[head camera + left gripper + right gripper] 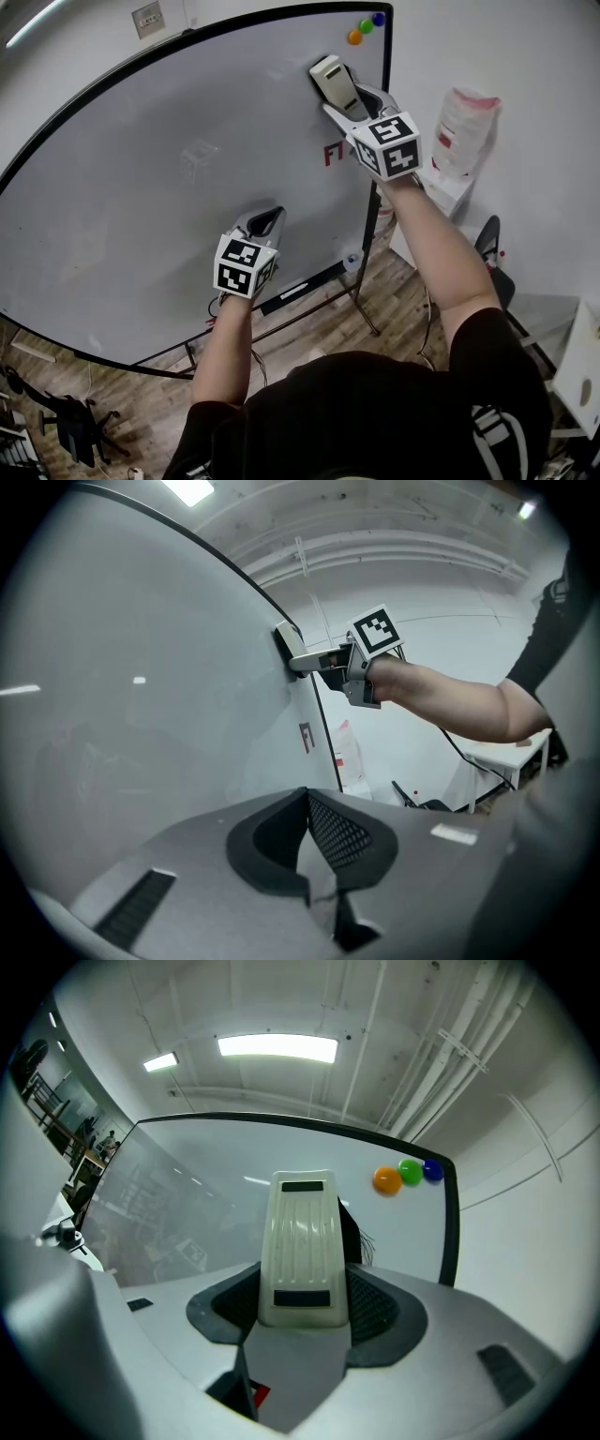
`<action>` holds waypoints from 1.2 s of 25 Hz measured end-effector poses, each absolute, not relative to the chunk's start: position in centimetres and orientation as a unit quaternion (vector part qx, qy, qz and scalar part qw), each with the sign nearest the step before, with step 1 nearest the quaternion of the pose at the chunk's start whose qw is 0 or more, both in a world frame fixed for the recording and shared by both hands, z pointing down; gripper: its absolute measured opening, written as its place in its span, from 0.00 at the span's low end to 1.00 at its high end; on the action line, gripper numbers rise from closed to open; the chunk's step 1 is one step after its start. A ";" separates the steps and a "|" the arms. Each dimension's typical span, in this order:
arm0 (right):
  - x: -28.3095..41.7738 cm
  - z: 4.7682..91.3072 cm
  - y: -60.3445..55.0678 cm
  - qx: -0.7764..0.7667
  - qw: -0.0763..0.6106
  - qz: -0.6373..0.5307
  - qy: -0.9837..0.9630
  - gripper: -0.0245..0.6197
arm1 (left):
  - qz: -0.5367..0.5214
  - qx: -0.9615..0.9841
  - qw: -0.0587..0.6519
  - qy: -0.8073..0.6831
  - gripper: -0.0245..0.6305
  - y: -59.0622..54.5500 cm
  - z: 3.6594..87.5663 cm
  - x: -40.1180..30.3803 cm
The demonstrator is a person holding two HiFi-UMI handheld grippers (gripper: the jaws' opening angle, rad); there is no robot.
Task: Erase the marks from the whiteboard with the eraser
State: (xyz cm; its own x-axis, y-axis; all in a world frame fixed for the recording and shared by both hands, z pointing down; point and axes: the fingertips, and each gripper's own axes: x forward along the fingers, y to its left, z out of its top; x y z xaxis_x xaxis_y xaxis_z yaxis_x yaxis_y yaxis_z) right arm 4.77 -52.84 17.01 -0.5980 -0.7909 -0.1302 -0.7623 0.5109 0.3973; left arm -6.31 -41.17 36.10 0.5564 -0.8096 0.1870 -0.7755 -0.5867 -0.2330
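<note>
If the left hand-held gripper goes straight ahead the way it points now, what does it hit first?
Most likely the whiteboard: the left hand-held gripper points at its surface obliquely, though depth is unclear.

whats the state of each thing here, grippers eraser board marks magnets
right gripper: shut on the eraser
eraser: clamped, pressed against the whiteboard near its top right
left gripper: shut, empty
whiteboard: upright, mostly clean with faint smudges
red marks: not yet erased, below the eraser by the right edge
magnets: three, stuck at the board's top right corner
</note>
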 end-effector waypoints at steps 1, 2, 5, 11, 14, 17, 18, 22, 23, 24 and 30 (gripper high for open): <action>5.1 17.1 -53.1 0.451 0.034 -0.207 -0.867 0.43 | -0.138 -0.880 0.060 0.450 0.06 -41.1 36.2 -6.3; 5.4 17.1 -53.4 0.456 0.035 -0.203 -0.866 0.43 | -0.138 -0.881 0.058 0.449 0.06 -41.1 36.3 -6.2; 6.2 17.1 -54.0 0.465 0.035 -0.191 -0.864 0.43 | -0.139 -0.882 0.054 0.447 0.06 -41.1 36.6 -6.2; 7.4 17.6 -54.9 0.477 0.035 -0.175 -0.860 0.43 | -0.135 -0.882 0.050 0.449 0.06 -41.1 36.8 -6.8; 8.2 18.0 -55.4 0.482 0.035 -0.165 -0.860 0.43 | -0.137 -0.881 0.051 0.449 0.06 -41.2 37.0 -7.1; 8.7 18.1 -55.7 0.486 0.034 -0.157 -0.859 0.43 | -0.138 -0.881 0.050 0.449 0.06 -41.2 37.1 -7.4; 8.8 18.1 -55.7 0.487 0.034 -0.156 -0.859 0.43 | -0.139 -0.881 0.050 0.449 0.06 -41.3 37.1 -7.5; 9.5 18.4 -56.0 0.496 0.035 -0.150 -0.854 0.43 | -0.138 -0.882 0.046 0.449 0.06 -41.3 37.2 -7.6; 9.8 18.5 -56.1 0.499 0.035 -0.148 -0.853 0.43 | -0.137 -0.882 0.046 0.449 0.06 -41.3 37.2 -7.6; 10.1 18.7 -56.3 0.502 0.035 -0.145 -0.852 0.43 | -0.138 -0.882 0.047 0.448 0.06 -41.3 37.3 -7.6; 11.8 19.7 -57.1 0.515 0.036 -0.124 -0.848 0.43 | -0.141 -0.884 0.046 0.443 0.06 -41.4 37.7 -7.2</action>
